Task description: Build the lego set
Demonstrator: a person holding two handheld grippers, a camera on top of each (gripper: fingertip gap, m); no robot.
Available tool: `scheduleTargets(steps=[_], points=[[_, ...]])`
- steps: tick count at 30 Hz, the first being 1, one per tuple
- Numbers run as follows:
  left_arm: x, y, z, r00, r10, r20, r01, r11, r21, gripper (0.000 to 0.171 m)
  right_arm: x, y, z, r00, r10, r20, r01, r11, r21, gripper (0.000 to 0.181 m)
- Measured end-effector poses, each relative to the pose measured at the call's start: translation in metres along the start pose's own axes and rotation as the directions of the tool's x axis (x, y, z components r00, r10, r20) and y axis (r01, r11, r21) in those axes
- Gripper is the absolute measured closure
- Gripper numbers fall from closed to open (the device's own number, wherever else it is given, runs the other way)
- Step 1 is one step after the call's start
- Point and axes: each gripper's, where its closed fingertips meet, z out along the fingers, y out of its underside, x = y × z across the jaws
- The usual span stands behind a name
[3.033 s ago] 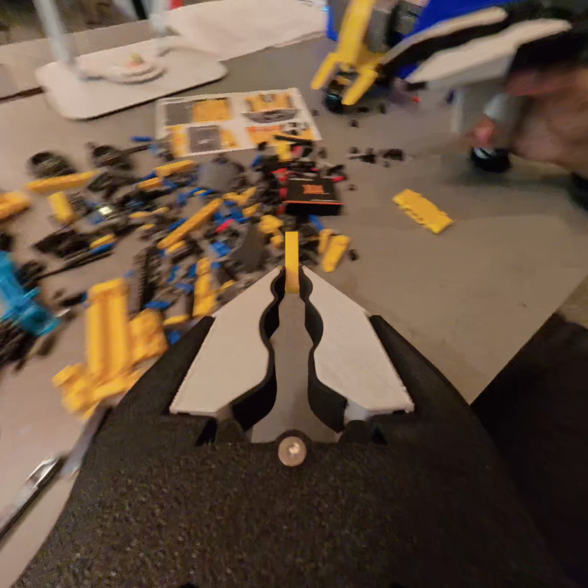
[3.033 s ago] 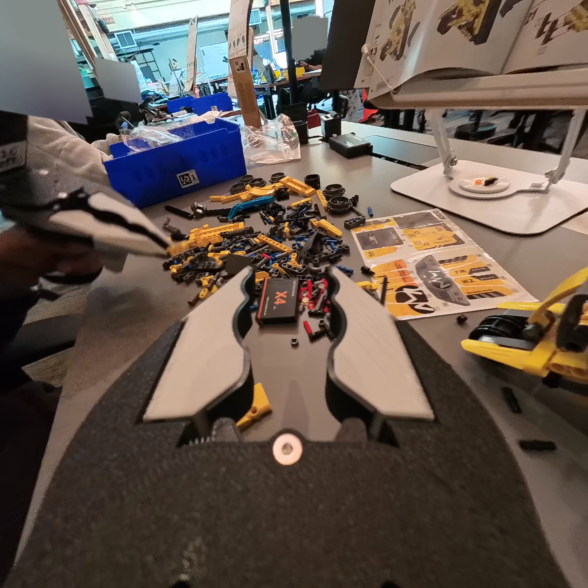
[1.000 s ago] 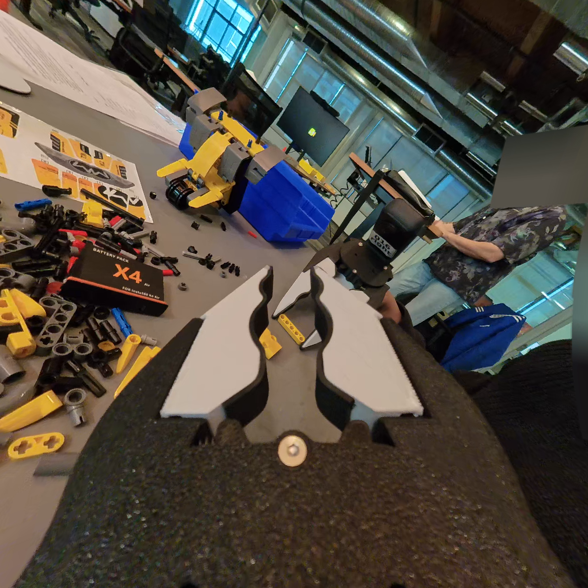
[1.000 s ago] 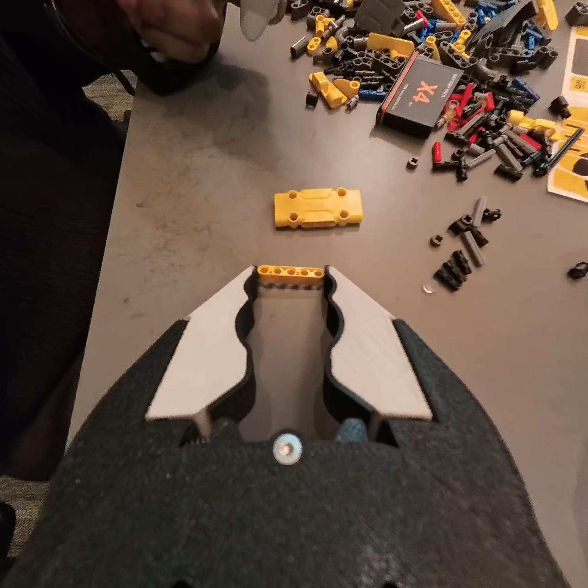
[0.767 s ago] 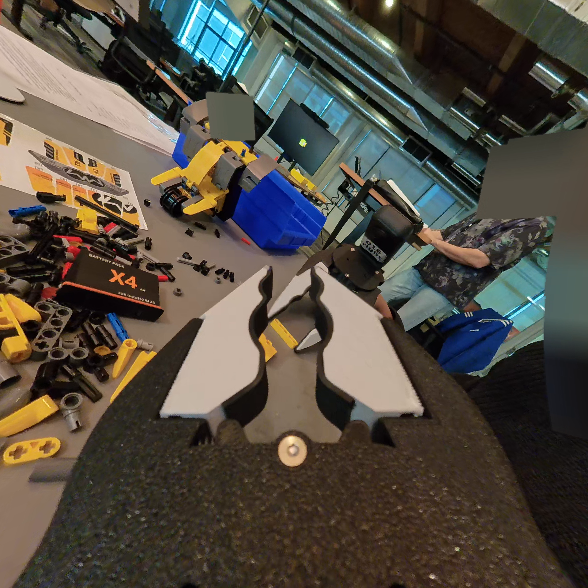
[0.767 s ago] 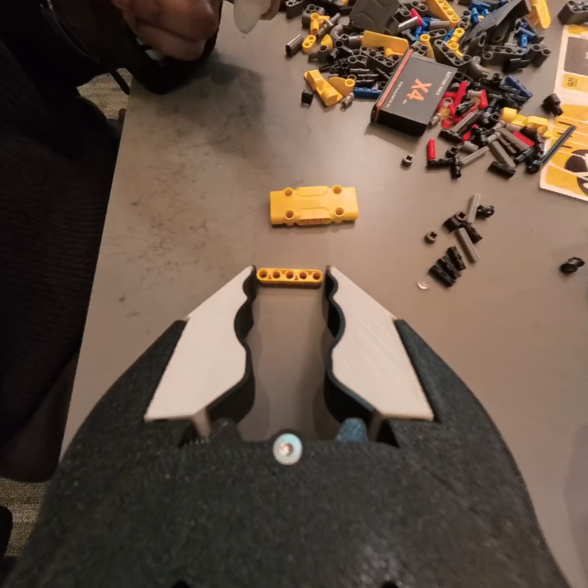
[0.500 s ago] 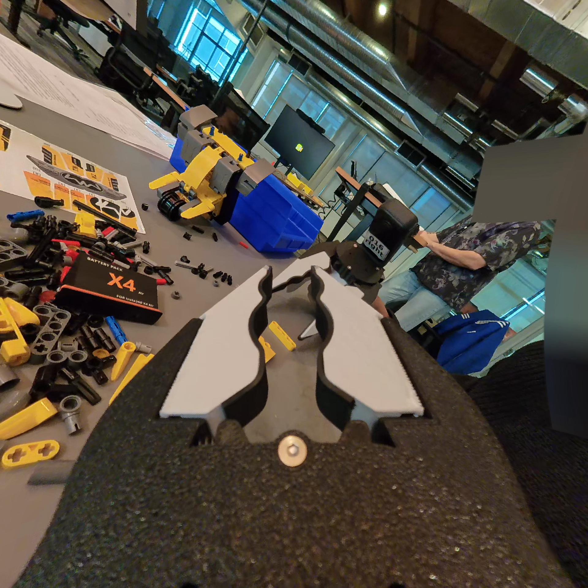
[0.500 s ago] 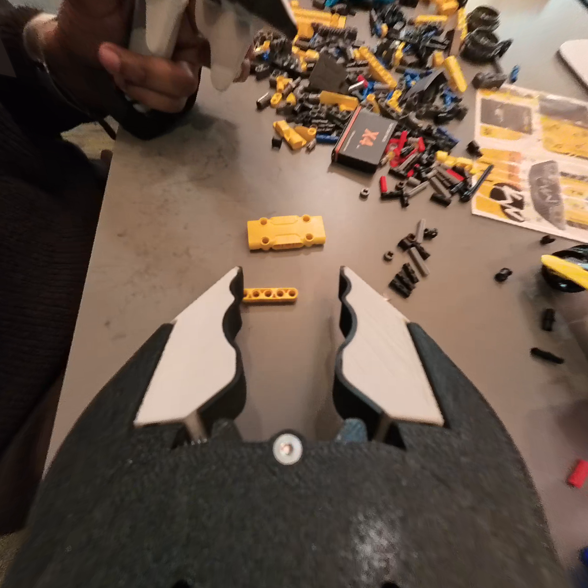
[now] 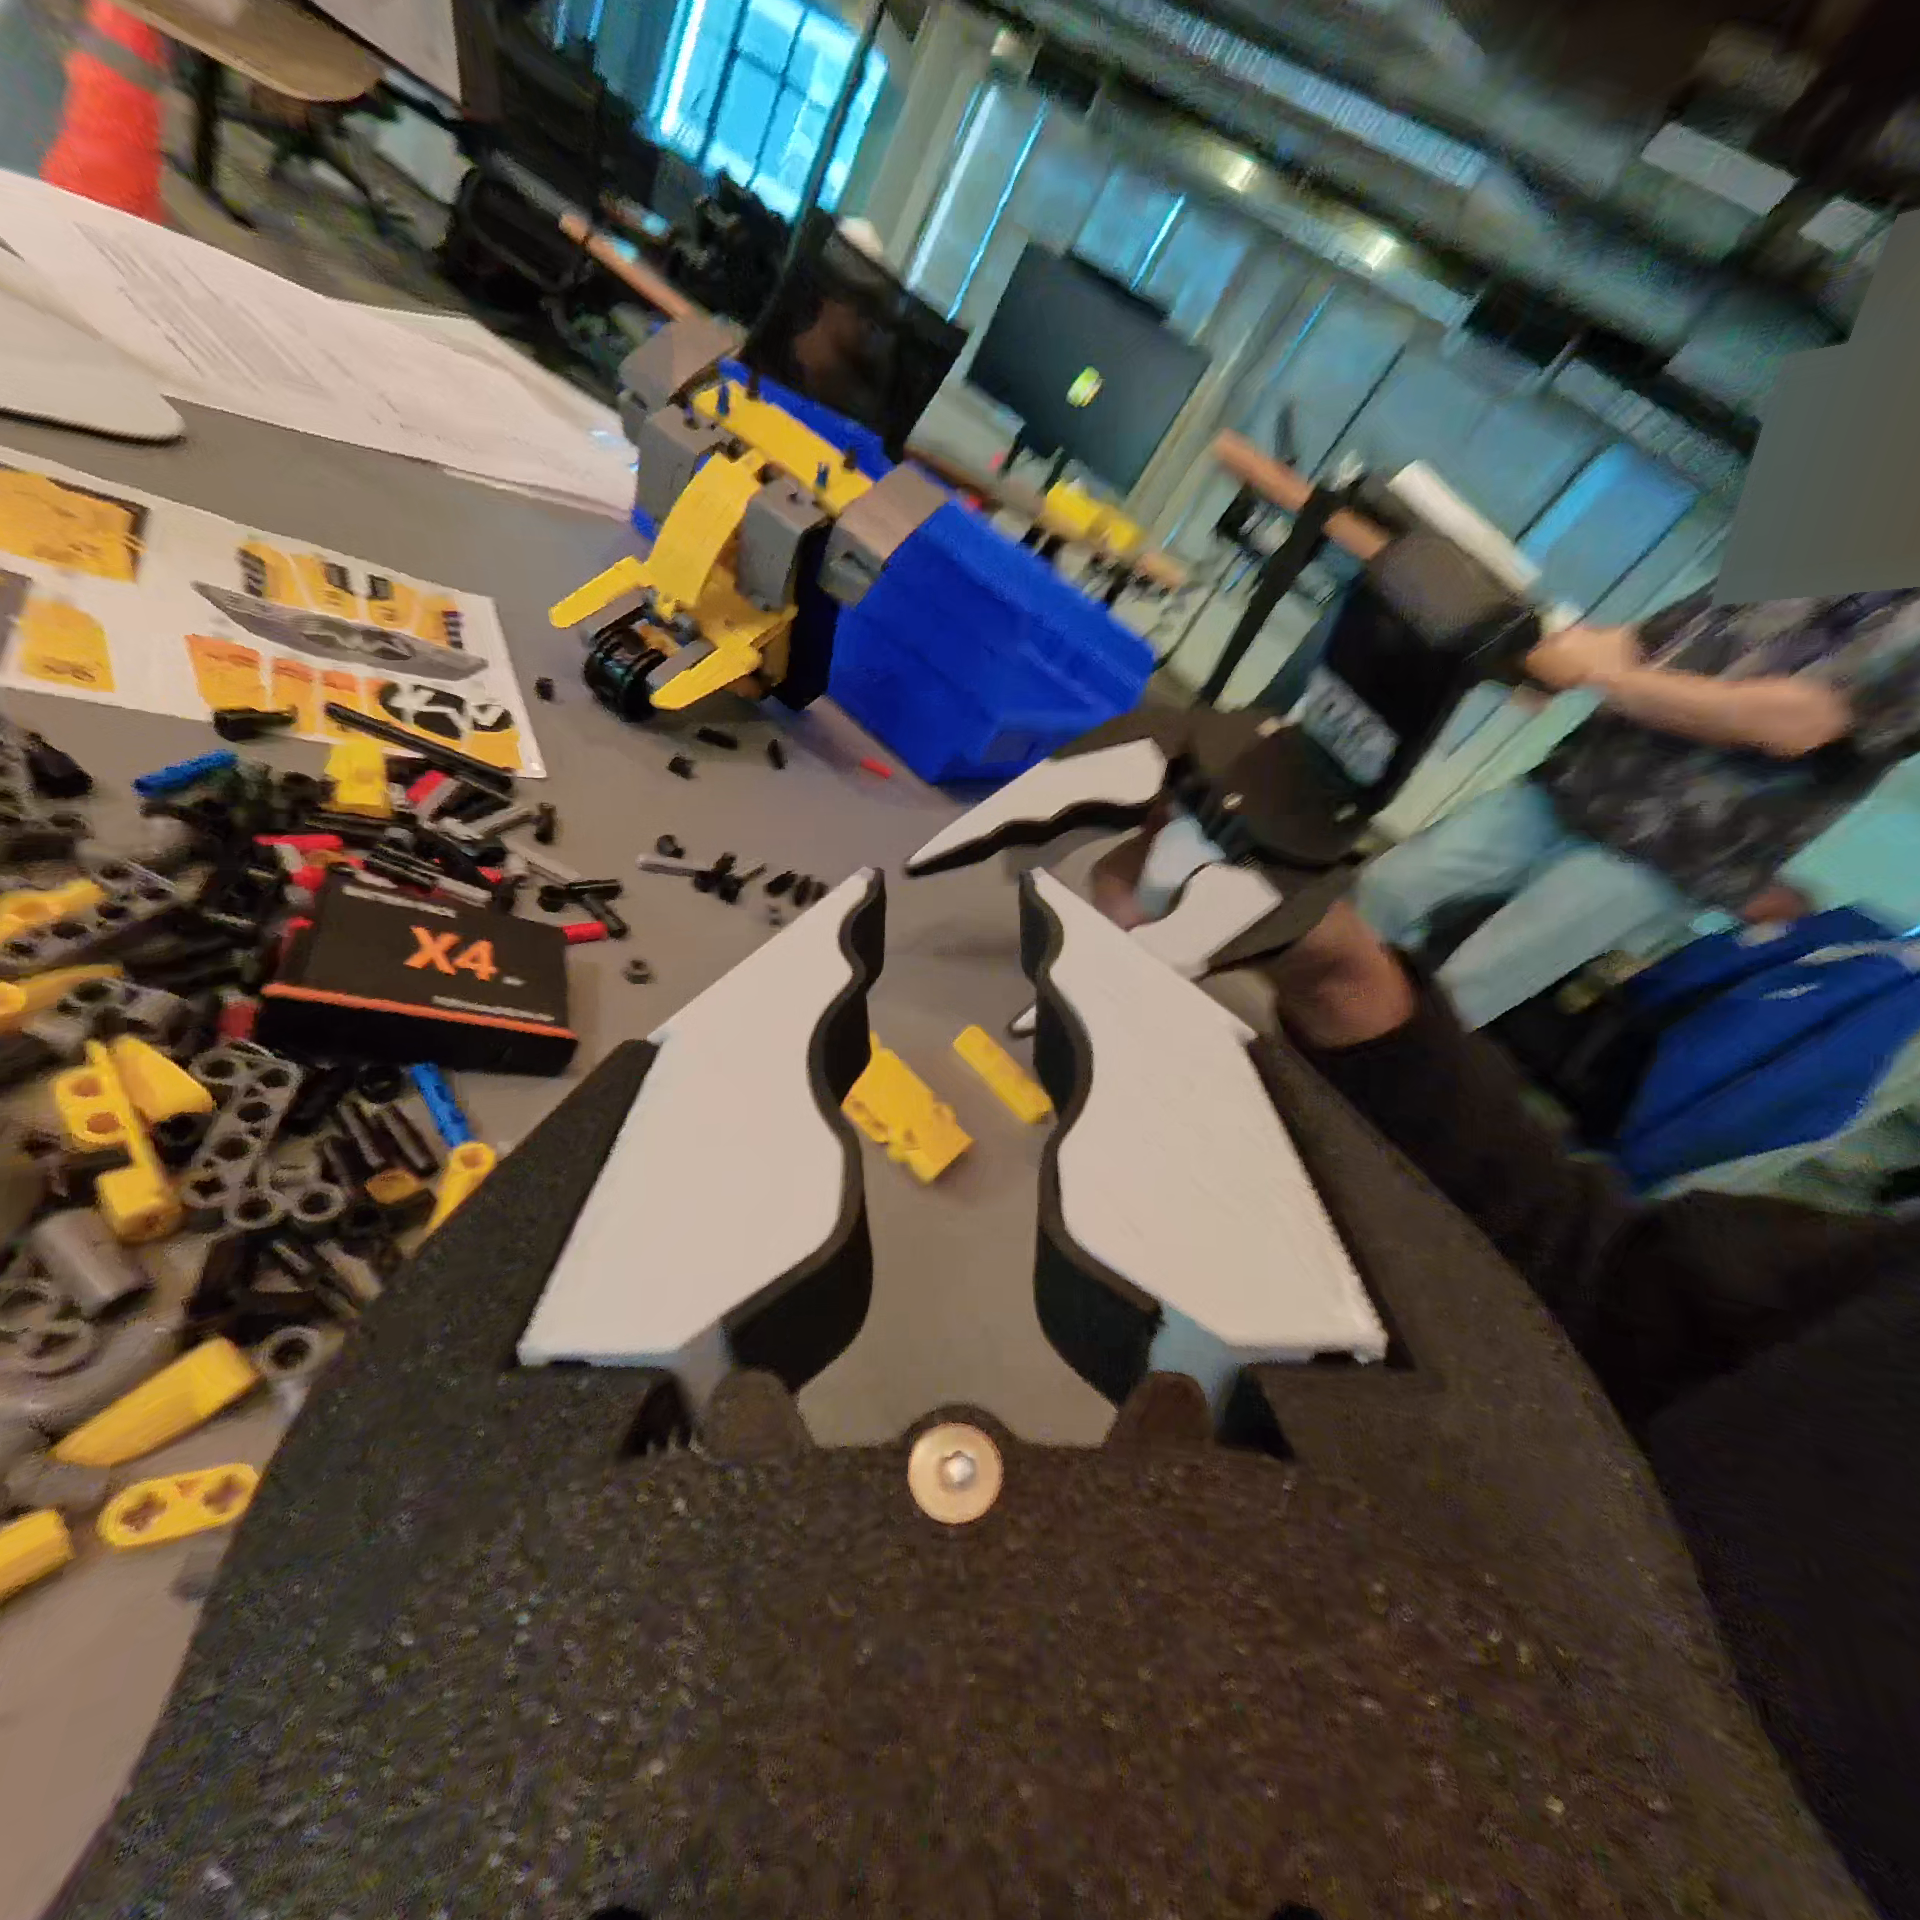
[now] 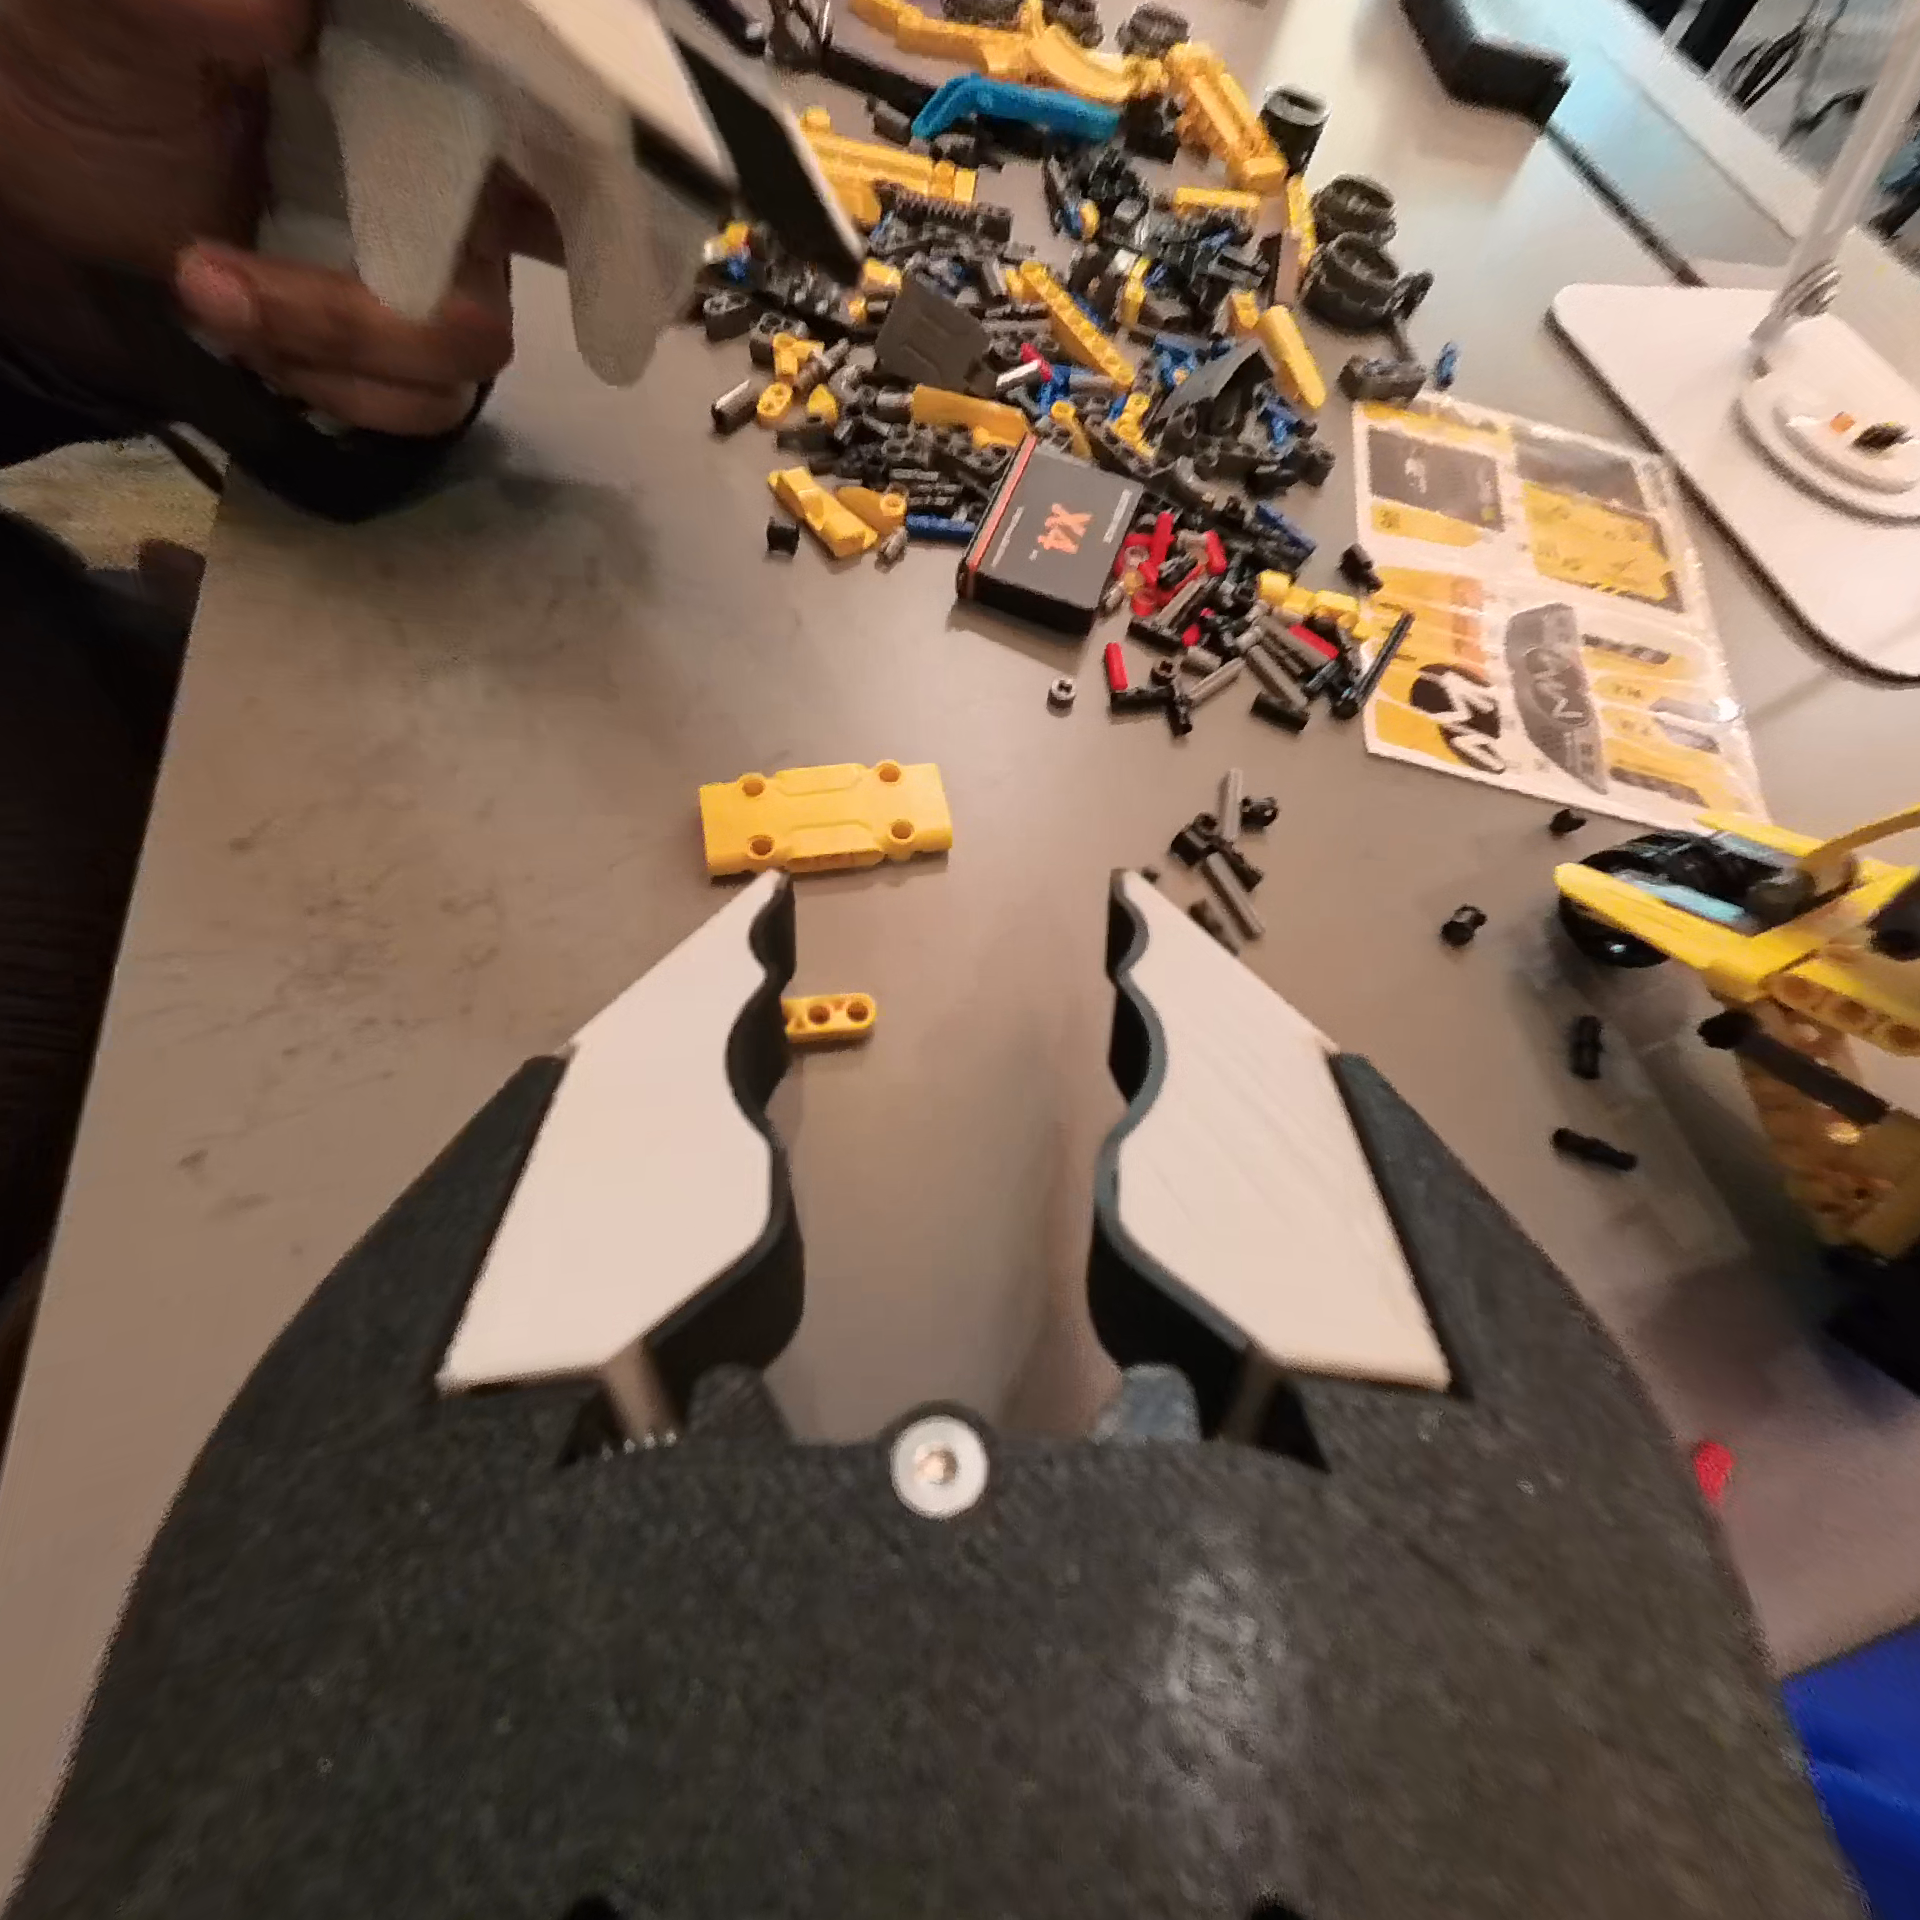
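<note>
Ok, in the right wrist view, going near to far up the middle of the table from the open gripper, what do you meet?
Right gripper → short yellow beam → yellow panel → black box → loose parts pile.

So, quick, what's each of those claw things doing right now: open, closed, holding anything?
Left gripper: open, holding nothing.
Right gripper: wide open, holding nothing; the small yellow beam lies on the table.

Lighting, as I see it: dim warm indoor; bright windows (image 9: pixel 769 114) at 11 o'clock; motion blur throughout; wide-angle edge distortion.
</note>
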Motion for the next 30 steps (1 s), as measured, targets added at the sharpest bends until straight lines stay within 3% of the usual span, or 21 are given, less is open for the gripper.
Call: scheduleTargets(steps=[2,4,7,9,13,16,19,21,26,30], points=[[-0.003,0.006,0.009,0.984,0.157,0.079,-0.15,0.984,-0.094,0.146,0.005,-0.01,-0.004,0.999,-0.004,-0.037,0.006,0.999,0.047,0.121],[-0.011,0.009,0.018,0.928,0.335,0.16,-0.302,0.932,-0.198,0.145,0.011,-0.019,-0.01,0.996,0.004,-0.085,0.004,0.995,0.098,0.121],[-0.013,0.016,0.031,0.874,0.451,0.183,-0.386,0.871,-0.303,0.143,0.029,-0.026,-0.023,0.976,0.051,-0.211,-0.017,0.987,0.162,0.122],[-0.004,0.028,0.039,0.88,0.454,0.136,-0.388,0.855,-0.344,0.141,0.044,-0.021,-0.032,0.942,0.1,-0.319,-0.047,0.984,0.171,0.126],[-0.001,0.042,0.044,0.875,0.472,0.106,-0.402,0.832,-0.382,0.136,0.052,-0.017,-0.047,0.907,0.164,-0.387,-0.079,0.97,0.228,0.137],[-0.008,0.045,0.039,0.85,0.51,0.131,-0.42,0.807,-0.415,0.135,0.057,-0.014,-0.054,0.882,0.211,-0.422,-0.11,0.962,0.249,0.147],[-0.028,0.033,0.024,0.778,0.583,0.235,-0.429,0.765,-0.481,0.135,0.054,-0.009,-0.062,0.844,0.282,-0.456,-0.154,0.942,0.297,0.149],[-0.032,0.025,0.017,0.764,0.593,0.255,-0.433,0.764,-0.479,0.134,0.053,-0.011,-0.072,0.81,0.305,-0.5,-0.143,0.93,0.337,0.151],[-0.022,0.03,0.025,0.864,0.471,0.178,-0.38,0.841,-0.385,0.134,0.052,-0.021,-0.087,0.788,0.361,-0.499,-0.12,0.885,0.45,0.16],[-0.019,0.042,0.032,0.885,0.447,0.128,-0.366,0.84,-0.4,0.134,0.059,-0.017,-0.092,0.776,0.435,-0.458,-0.186,0.85,0.493,0.16]])
